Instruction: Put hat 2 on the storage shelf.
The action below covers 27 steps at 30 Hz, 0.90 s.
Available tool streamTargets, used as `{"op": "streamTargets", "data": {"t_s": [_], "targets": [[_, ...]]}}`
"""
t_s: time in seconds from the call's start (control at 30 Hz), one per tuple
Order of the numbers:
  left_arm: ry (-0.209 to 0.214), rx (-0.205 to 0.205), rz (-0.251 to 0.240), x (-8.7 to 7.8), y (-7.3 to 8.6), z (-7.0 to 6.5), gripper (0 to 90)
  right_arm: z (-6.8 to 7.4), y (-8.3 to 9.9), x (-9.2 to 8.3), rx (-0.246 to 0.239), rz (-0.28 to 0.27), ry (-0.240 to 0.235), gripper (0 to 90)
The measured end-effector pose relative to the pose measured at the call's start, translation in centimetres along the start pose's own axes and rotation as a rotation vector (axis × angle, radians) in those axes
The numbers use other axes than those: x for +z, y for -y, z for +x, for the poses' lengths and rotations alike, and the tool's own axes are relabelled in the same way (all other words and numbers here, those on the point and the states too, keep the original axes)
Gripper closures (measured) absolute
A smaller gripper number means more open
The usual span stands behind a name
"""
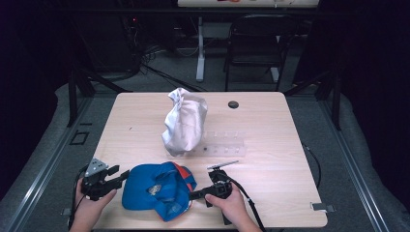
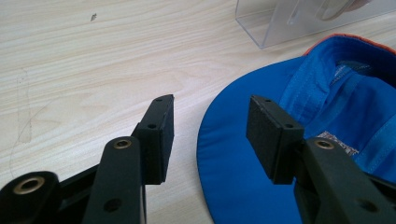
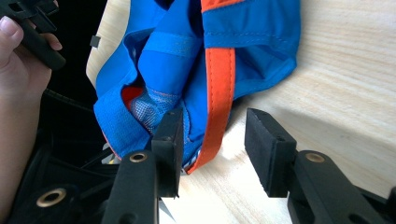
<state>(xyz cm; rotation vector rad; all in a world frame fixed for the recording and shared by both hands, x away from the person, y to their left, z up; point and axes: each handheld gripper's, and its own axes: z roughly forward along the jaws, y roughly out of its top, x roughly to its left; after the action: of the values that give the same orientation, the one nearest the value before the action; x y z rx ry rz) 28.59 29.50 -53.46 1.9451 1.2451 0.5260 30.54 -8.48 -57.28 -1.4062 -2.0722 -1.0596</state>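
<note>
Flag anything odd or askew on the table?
The blue cap lies upside down and rumpled at the near edge, lining and orange trim showing, part of it overhanging the edge in the right gripper view. Both grippers, left and right, stand open at its sides. The white bag is crumpled. Nothing is spilled.

place: probably a lab | signs: black curtains (dim), folding chair, floor cables, lone table
</note>
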Motion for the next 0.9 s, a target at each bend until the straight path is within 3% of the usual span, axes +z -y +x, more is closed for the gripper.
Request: {"op": "streamTargets", "data": {"t_s": [0.17, 0.3, 0.53, 0.8, 0.9], "targets": [[-0.005, -0.006, -0.004, 0.0, 0.1, 0.1, 52.4, -0.4, -0.1, 0.8, 0.02, 0.019, -0.023, 61.2], [-0.007, -0.006, -0.005, 0.0, 0.1, 0.1, 52.4, -0.4, -0.1, 1.4, 0.046, 0.028, -0.071, 63.3], [-0.009, -0.001, -0.003, -0.1, 0.1, 0.1, 52.4, -0.2, -0.1, 0.9, 0.059, 0.002, -0.107, 65.1], [-0.011, 0.005, -0.003, 0.1, 0.1, 0.1, 52.7, -0.3, -0.3, -0.1, 0.103, -0.052, -0.105, 77.0], [-0.011, 0.003, -0.001, 0.0, 0.1, 0.2, 52.6, -0.3, -0.2, -0.2, 0.107, -0.053, -0.098, 77.4]]}}
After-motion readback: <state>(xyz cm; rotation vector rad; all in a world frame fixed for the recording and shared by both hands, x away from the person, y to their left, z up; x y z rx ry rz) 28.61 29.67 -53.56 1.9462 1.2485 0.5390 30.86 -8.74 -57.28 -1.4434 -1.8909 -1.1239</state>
